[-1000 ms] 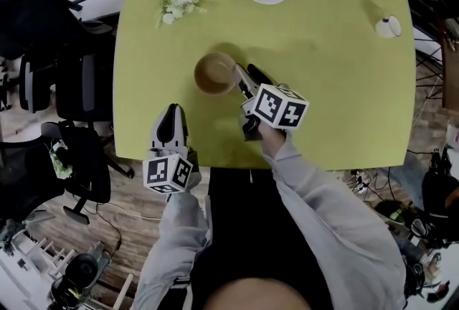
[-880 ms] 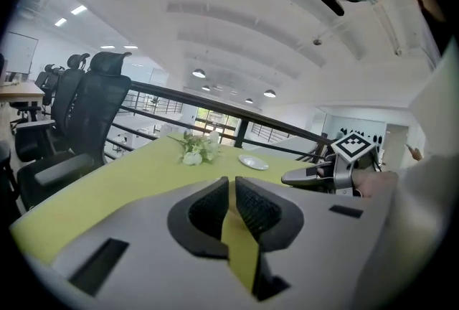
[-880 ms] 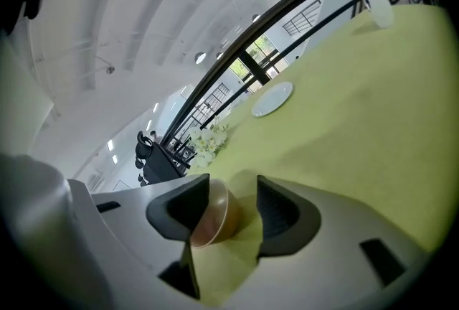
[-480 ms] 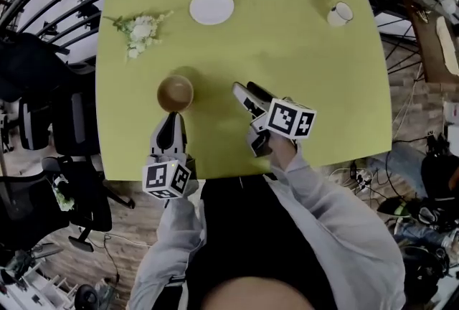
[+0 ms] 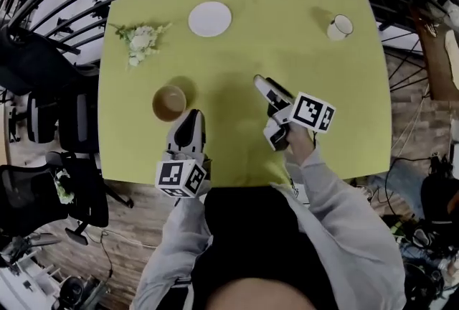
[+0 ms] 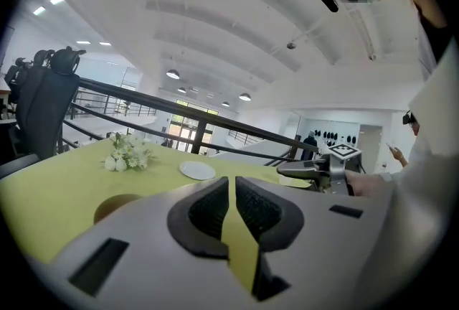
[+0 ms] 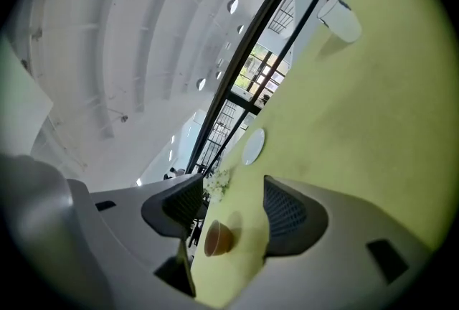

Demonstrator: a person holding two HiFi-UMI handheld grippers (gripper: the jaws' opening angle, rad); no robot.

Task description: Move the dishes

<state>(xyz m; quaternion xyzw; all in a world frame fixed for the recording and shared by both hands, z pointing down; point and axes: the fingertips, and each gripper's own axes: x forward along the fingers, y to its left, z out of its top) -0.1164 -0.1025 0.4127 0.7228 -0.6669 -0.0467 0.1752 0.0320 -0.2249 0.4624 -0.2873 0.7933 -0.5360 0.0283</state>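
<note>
The right tool is released. Its jaws stand about half apart, have just been opening, and hold nothing. Through the gap the right gripper view shows only bare counter and the bowl, far off. The left tool is clenched to a thin slit on nothing, and a strip of counter shows through it.

The bowl sits just left of the left tool's tips, near the counter's near-left part. It is small, round and brown, paler inside, upright, and looks empty. The plate lies at the far edge, left of centre. It is white, flat, round and bare. The cup stands at the far right, well apart from both tools. It is white, with a pale inside. A sprig of white flowers lies at the far left, between the plate and the counter's left edge.

Both forearms, in grey sleeves, reach in over the near edge. The left hand holds its tool pointing straight away and close to level, tips just past the near edge and marker cube hanging off the counter. The right hand holds its tool over the counter's middle, angled to the far left. It is rolled, so the counter stands steeply tilted in its own view. Black chairs stand left of the counter.
</note>
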